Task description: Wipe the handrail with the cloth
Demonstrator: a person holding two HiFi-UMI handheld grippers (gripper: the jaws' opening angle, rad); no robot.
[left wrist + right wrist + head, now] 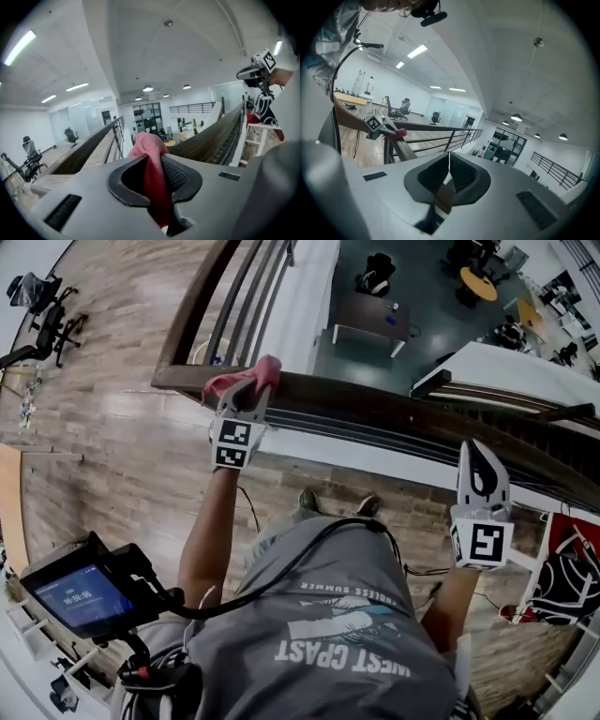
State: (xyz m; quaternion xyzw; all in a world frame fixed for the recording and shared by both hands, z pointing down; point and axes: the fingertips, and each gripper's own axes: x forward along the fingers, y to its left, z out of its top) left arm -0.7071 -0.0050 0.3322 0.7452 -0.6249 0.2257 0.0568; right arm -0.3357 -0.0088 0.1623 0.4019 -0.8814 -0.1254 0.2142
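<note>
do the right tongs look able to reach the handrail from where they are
Probably yes. The right tongs hover shut and empty right at the handrail, with nothing in between. The cloth is clamped in the left tongs, further along the rail.

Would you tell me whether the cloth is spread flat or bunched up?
Bunched: the cloth is pinched between the left gripper's fingers, a wad bulging beyond them.

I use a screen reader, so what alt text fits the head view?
Seen from above, the left gripper holds a pink cloth against a wooden handrail near its corner. The right gripper, shut and empty, points at the rail further along.
</note>
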